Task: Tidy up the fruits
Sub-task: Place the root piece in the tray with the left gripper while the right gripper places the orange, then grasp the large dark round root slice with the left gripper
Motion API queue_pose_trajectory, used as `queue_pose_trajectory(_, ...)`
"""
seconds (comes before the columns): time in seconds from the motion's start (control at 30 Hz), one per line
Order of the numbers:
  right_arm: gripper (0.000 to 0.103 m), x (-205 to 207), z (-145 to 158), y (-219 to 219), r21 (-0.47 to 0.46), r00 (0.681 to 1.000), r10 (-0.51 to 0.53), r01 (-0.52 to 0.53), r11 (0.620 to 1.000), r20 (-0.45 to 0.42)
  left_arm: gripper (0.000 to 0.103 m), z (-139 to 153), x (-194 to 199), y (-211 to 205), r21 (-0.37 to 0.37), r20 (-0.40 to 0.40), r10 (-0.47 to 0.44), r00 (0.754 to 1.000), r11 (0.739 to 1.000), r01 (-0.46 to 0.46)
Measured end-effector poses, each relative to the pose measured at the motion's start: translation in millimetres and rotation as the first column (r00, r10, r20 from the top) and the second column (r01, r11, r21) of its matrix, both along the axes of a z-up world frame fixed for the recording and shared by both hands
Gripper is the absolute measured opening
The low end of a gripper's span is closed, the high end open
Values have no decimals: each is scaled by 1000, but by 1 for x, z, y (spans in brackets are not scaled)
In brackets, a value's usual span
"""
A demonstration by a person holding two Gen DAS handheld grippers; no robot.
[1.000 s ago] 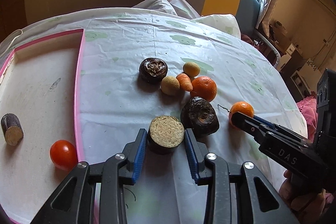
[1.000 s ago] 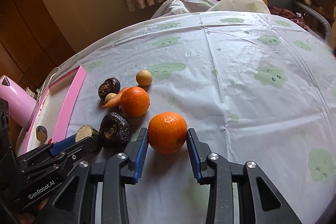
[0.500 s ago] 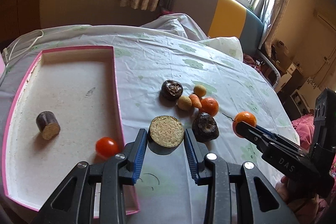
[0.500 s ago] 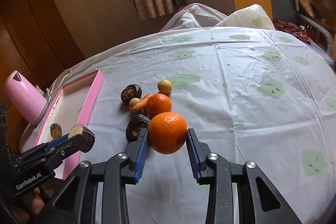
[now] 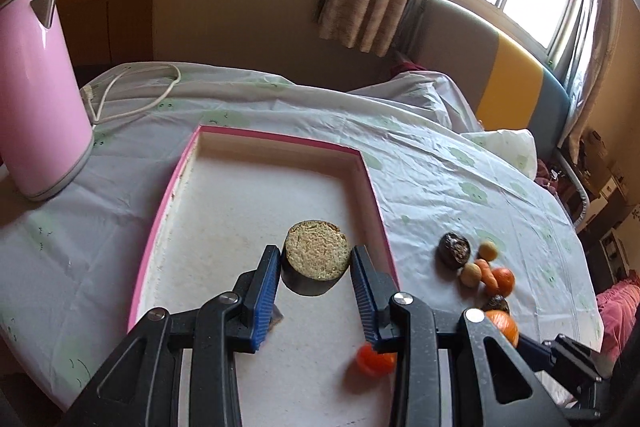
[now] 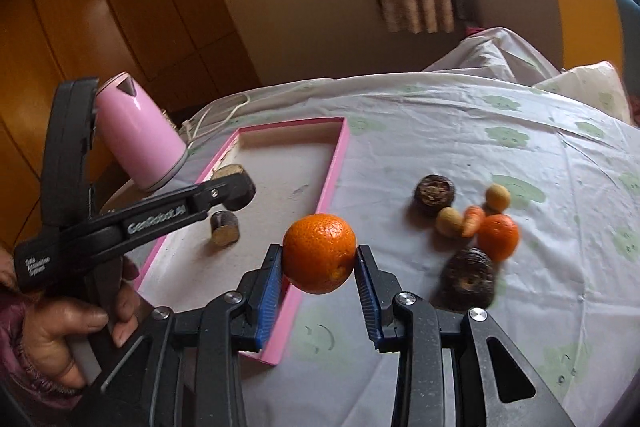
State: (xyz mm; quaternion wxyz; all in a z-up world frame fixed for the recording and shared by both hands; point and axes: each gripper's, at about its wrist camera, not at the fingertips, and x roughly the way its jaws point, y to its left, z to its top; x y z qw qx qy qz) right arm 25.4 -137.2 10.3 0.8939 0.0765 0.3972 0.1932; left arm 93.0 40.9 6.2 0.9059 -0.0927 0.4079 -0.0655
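My left gripper (image 5: 315,254) is shut on a dark-skinned cane piece (image 5: 316,261) with a beige cut face and hangs over the pink tray (image 5: 280,139). In the right wrist view the left gripper (image 6: 240,187) shows at the left, held by a hand (image 6: 60,327). My right gripper (image 6: 319,251) is shut on an orange (image 6: 319,247) above the tray's right rim (image 6: 332,179). A second cane piece (image 6: 225,227) and a red tomato (image 5: 374,359) lie in the tray.
On the tablecloth right of the tray lie two dark round fruits (image 6: 434,195) (image 6: 468,277), another orange (image 6: 498,237), a small carrot (image 6: 472,219) and two pale balls (image 6: 449,222) (image 6: 498,197). A pink kettle (image 5: 36,87) with its cord stands left of the tray.
Both grippers have risen and swung left with their loads. The cane piece went from the tablecloth to over the tray; the orange left the cloth and now hangs by the tray's rim.
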Motion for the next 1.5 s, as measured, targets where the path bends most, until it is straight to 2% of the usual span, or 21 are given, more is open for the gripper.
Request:
queue_pose_trajectory(0.53, 37, 30, -27, 61, -53, 988, 133, -137, 989, -72, 37, -8, 14, 23, 19, -27, 76, 997, 997, -76)
queue_pose_trajectory(0.67, 41, 33, -33, 68, -55, 987, 137, -141, 988, -81, 37, -7, 11, 27, 14, -33, 85, 996, 996, -85)
queue_pose_trajectory(0.83, 42, 28, -32, 66, -51, 990, 122, -126, 991, -68, 37, -7, 1, 34, -3, -34, 102, 994, 995, -102)
queue_pose_trajectory(1.07, 42, 18, -28, 45, -11, 996, 62, -63, 998, -71, 37, -13, -18, 37, -1, -42, 109, 993, 994, -109)
queue_pose_trajectory(1.13, 45, 12, -26, 36, -5, 997, 35, -35, 999, -63, 37, -13, -23, 34, 1, -40, 105, 994, 995, -105)
queue_pose_trajectory(1.2, 52, 5, -24, 26, -4, 999, 1, -1, 1000, -51, 37, -13, -28, 30, 0, -40, 92, 995, 996, -92)
queue_pose_trajectory(1.5, 52, -13, -29, -43, 1, 981, -183, 184, 983, -67, 37, -10, -41, -7, 6, -25, -13, 1000, 1000, 13)
